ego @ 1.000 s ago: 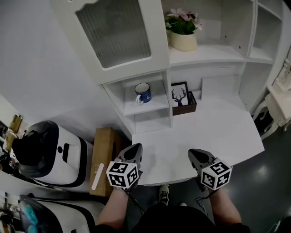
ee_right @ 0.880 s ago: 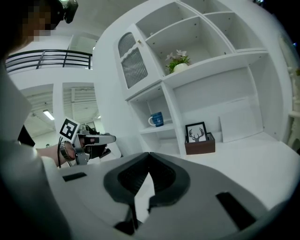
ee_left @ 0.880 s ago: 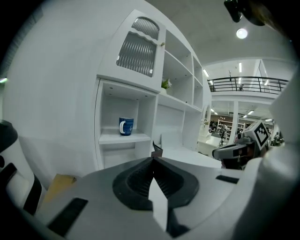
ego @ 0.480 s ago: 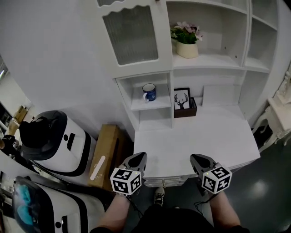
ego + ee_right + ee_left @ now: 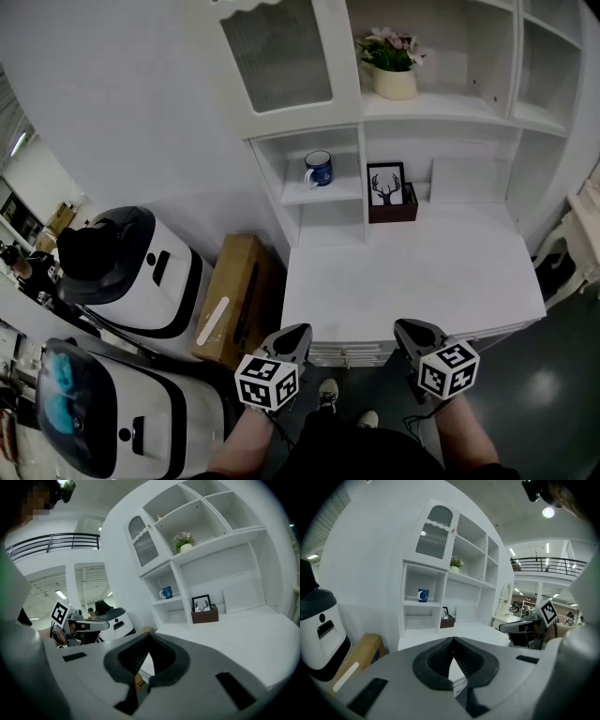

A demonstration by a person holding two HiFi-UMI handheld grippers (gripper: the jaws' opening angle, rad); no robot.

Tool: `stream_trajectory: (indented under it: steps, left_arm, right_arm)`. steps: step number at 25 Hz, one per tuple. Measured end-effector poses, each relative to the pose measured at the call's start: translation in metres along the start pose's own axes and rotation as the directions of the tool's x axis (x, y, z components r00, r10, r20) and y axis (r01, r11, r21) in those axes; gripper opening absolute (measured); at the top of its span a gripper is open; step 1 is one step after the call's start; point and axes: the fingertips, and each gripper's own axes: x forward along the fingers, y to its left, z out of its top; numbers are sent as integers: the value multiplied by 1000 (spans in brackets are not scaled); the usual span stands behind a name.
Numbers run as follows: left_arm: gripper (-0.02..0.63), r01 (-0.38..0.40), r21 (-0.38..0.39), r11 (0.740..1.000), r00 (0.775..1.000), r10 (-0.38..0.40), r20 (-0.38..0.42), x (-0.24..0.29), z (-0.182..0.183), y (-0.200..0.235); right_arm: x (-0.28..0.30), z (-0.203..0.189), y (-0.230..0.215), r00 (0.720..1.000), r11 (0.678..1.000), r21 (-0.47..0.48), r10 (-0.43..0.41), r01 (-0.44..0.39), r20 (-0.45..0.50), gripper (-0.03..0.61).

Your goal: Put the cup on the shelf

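A blue cup (image 5: 318,169) with a white rim stands upright on the small left shelf (image 5: 330,193) of the white cabinet, above the desk top (image 5: 412,272). The cup (image 5: 423,595) shows small and far off in the left gripper view, and again as the cup (image 5: 166,592) in the right gripper view. My left gripper (image 5: 298,333) and right gripper (image 5: 405,328) hover side by side off the desk's front edge, far from the cup. Both are shut with nothing between the jaws, as the left gripper (image 5: 452,641) and right gripper (image 5: 149,637) show close up.
A framed deer picture (image 5: 386,186) in a brown box stands at the desk's back. A potted flower (image 5: 395,82) sits on the upper shelf beside a glass cabinet door (image 5: 277,52). A cardboard box (image 5: 234,300) and two white machines (image 5: 131,272) stand at the left.
The view has drawn back from the cabinet. Both grippers now hang off the desk's front edge instead of over it. The cup has stayed on its shelf.
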Motion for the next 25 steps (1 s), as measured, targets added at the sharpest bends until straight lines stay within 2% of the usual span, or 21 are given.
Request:
stream_trajectory:
  steps: [14, 25]
  left_arm:
    - [5, 14, -48, 999, 999, -16, -43, -16, -28, 2]
    - [5, 59, -45, 997, 997, -61, -43, -44, -33, 29]
  right_arm:
    - [18, -19, 13, 999, 999, 28, 20, -19, -37, 3]
    - [29, -28, 54, 999, 999, 35, -19, 21, -43, 3]
